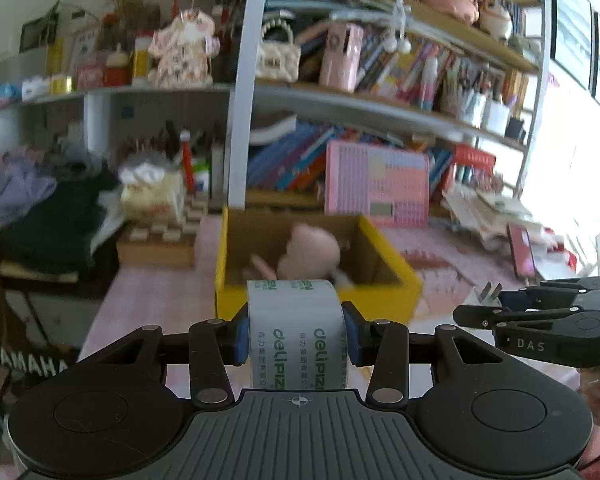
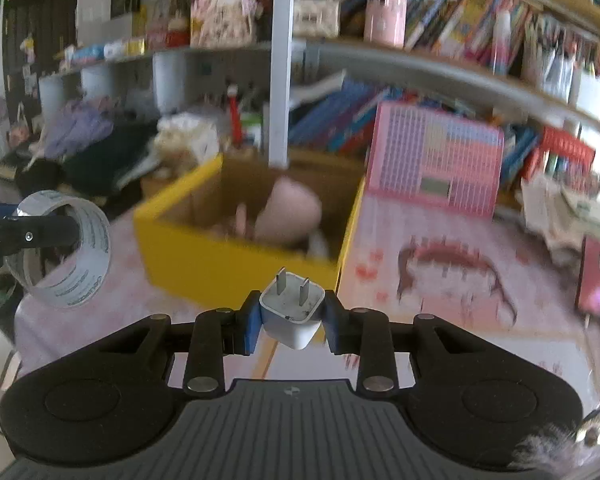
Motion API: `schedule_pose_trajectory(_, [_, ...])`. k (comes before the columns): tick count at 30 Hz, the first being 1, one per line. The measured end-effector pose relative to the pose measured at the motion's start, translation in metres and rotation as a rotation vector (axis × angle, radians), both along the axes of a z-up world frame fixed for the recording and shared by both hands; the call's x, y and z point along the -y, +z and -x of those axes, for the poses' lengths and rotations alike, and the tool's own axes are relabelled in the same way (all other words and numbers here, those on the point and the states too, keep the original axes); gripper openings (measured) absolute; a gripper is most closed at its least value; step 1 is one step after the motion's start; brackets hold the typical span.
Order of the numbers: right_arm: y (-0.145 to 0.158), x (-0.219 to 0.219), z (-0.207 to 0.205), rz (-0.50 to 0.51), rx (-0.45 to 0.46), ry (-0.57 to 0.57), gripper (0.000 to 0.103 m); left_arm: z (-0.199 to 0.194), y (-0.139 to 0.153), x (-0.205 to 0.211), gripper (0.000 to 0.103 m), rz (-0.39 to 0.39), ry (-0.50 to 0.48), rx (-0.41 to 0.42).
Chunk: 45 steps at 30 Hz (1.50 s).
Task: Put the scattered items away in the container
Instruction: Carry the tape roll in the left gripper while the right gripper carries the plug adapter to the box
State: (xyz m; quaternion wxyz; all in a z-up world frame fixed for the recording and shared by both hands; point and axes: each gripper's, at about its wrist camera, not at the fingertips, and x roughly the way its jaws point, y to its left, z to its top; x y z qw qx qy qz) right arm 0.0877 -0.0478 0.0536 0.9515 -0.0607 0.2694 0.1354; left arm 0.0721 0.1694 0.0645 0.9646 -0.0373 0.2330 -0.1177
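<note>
Yellow box (image 1: 392,280) seen on pink surface (image 1: 156,292), pink plush toy (image 1: 312,252) inside. Tape roll (image 1: 296,328) clamped by left gripper (image 1: 296,336) before box. White charger plug (image 2: 294,312) pinched by right gripper (image 2: 292,320), near box corner.

1. We saw strong daylight flooding in from the window (image 1: 572,140) at the right edge of the left wrist view, blown out to white.
2. We found the shelves (image 2: 420,64) and the yellow box (image 2: 236,240) smeared by blur in the right wrist view, while the white charger plug (image 2: 294,312) stayed sharp.
3. In the left wrist view, the tape roll (image 1: 296,332) was crisp; the box (image 1: 312,292) behind it was soft.
4. Fisheye distortion bent the shelf lines, and the corners fell dark.
</note>
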Motion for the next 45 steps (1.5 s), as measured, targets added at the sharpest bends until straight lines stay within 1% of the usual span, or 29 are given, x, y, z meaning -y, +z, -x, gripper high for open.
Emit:
schedule_pose_trajectory(4, [0.015, -0.001, -0.028, 0.01, 0.064, 0.015, 0.03, -0.027, 0.015, 0.006, 0.042, -0.014, -0.003, 0.044])
schedule_pose_trajectory(7, [0.018, -0.003, -0.051, 0.0, 0.07, 0.026, 0.03, -0.048, 0.021, 0.013, 0.042, -0.018, -0.001, 0.065])
schedule_pose_trajectory(10, [0.016, -0.01, -0.078, 0.016, 0.072, 0.056, 0.03, -0.074, 0.019, 0.022, 0.042, -0.025, -0.001, 0.059])
schedule_pose_trajectory(12, [0.011, -0.016, -0.099, 0.038, 0.062, 0.077, 0.03, -0.095, 0.014, 0.028, 0.042, -0.03, -0.001, 0.036])
schedule_pose_trajectory(16, [-0.006, -0.021, -0.137, 0.083, 0.011, 0.116, 0.03, -0.133, -0.001, 0.043, 0.042, -0.052, -0.008, -0.04])
schedule_pose_trajectory(20, [-0.024, -0.018, -0.162, 0.095, -0.031, 0.143, 0.03, -0.159, -0.02, 0.057, 0.042, -0.112, 0.001, -0.105])
schedule_pose_trajectory(23, [-0.032, -0.015, -0.176, 0.098, -0.047, 0.164, 0.03, -0.174, -0.033, 0.063, 0.042, -0.134, 0.007, -0.157])
schedule_pose_trajectory(32, [-0.055, -0.019, -0.213, 0.166, -0.15, 0.262, 0.03, -0.204, -0.059, 0.084, 0.043, -0.195, 0.01, -0.259])
schedule_pose_trajectory(35, [-0.059, -0.023, -0.223, 0.202, -0.168, 0.302, 0.03, -0.21, -0.065, 0.084, 0.043, -0.205, 0.021, -0.285])
schedule_pose_trajectory(39, [-0.063, -0.026, -0.236, 0.232, -0.178, 0.343, 0.03, -0.216, -0.067, 0.085, 0.045, -0.215, 0.034, -0.292])
schedule_pose_trajectory(42, [-0.064, -0.025, -0.244, 0.239, -0.178, 0.367, 0.03, -0.217, -0.065, 0.085, 0.05, -0.212, 0.049, -0.273])
schedule_pose_trajectory(44, [-0.065, -0.023, -0.247, 0.231, -0.179, 0.373, 0.03, -0.216, -0.061, 0.083, 0.059, -0.202, 0.061, -0.258])
schedule_pose_trajectory(45, [-0.065, -0.021, -0.249, 0.223, -0.178, 0.373, 0.03, -0.216, -0.059, 0.083, 0.062, -0.197, 0.065, -0.249])
